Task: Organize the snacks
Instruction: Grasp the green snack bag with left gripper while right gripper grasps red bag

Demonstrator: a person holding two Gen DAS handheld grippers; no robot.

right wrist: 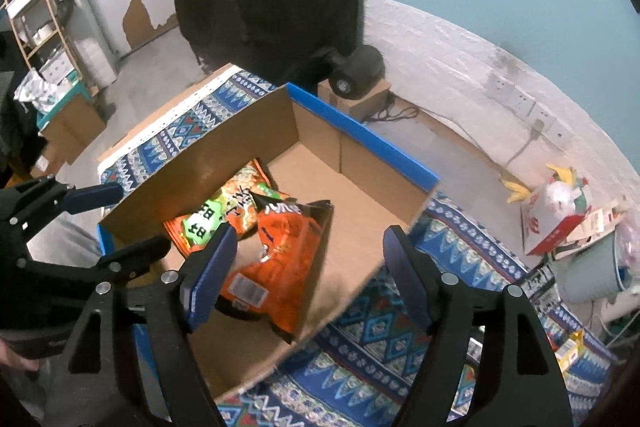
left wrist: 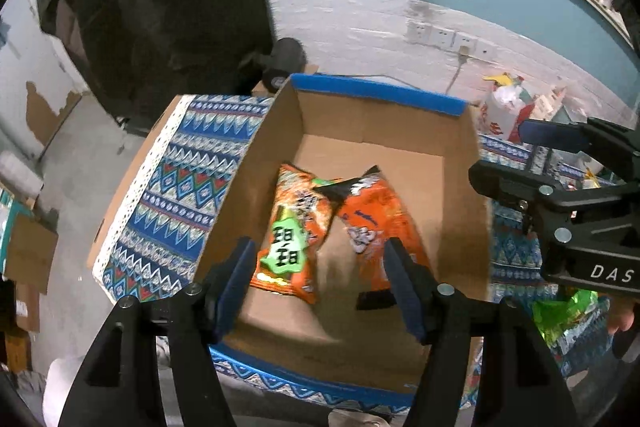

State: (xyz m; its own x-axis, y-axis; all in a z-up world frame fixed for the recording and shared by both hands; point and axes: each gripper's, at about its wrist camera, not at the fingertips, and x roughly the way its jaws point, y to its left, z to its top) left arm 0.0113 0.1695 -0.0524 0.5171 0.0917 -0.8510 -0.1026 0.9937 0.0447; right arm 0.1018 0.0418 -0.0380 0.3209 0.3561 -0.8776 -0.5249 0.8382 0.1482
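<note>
An open cardboard box [left wrist: 372,95] [right wrist: 360,135] with a blue rim stands on a blue patterned cloth [left wrist: 180,195]. Two snack bags lie on its floor: an orange bag with a green label [left wrist: 288,235] [right wrist: 212,215], and an orange bag with a black top [left wrist: 372,219] [right wrist: 288,251] that overlaps it. My left gripper [left wrist: 320,255] [right wrist: 120,223] hovers over the box's near side, open, the bags well below its fingers. My right gripper [right wrist: 310,239] [left wrist: 504,155] hangs over the box's right wall, open wide, with nothing held.
A white and red bag with bananas [right wrist: 556,211] stands on the right beside a pale bucket [right wrist: 592,275]. A green packet [left wrist: 568,315] and a yellow packet [right wrist: 572,347] lie on the cloth. A black device on a small carton [right wrist: 356,71] sits behind the box.
</note>
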